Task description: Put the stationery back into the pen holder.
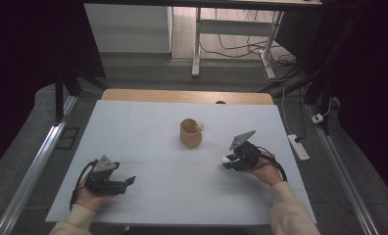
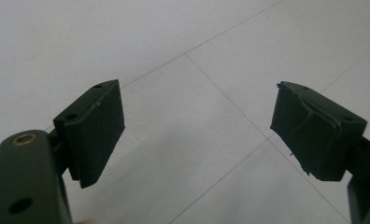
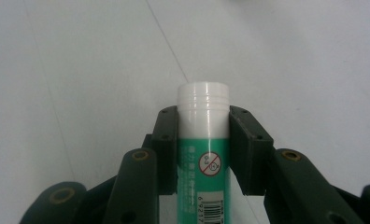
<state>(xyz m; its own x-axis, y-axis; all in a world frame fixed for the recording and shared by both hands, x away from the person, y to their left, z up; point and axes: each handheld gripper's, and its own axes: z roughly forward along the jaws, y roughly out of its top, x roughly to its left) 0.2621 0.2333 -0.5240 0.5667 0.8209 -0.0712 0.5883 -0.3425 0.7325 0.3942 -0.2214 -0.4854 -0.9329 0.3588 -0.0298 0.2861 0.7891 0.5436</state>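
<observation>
A glue stick [image 3: 203, 140] with a green label and a white cap is clamped between the jaws of my right gripper [image 3: 203, 149], which is shut on it. In the high view that gripper [image 1: 230, 160] sits at the right of the white table, the stick's white cap [image 1: 225, 159] poking out toward the left. A tan cup [image 1: 190, 132] stands mid-table, a little beyond and left of it. My left gripper [image 1: 128, 182] rests near the front left, its jaws wide apart with nothing between them; bare table shows between the pads [image 2: 96, 128].
The white table top [image 1: 148, 122] has a wooden strip [image 1: 187, 96] along its far edge. A power strip [image 1: 299, 147] lies on the floor to the right. Metal rails run along both sides, and a desk frame stands behind.
</observation>
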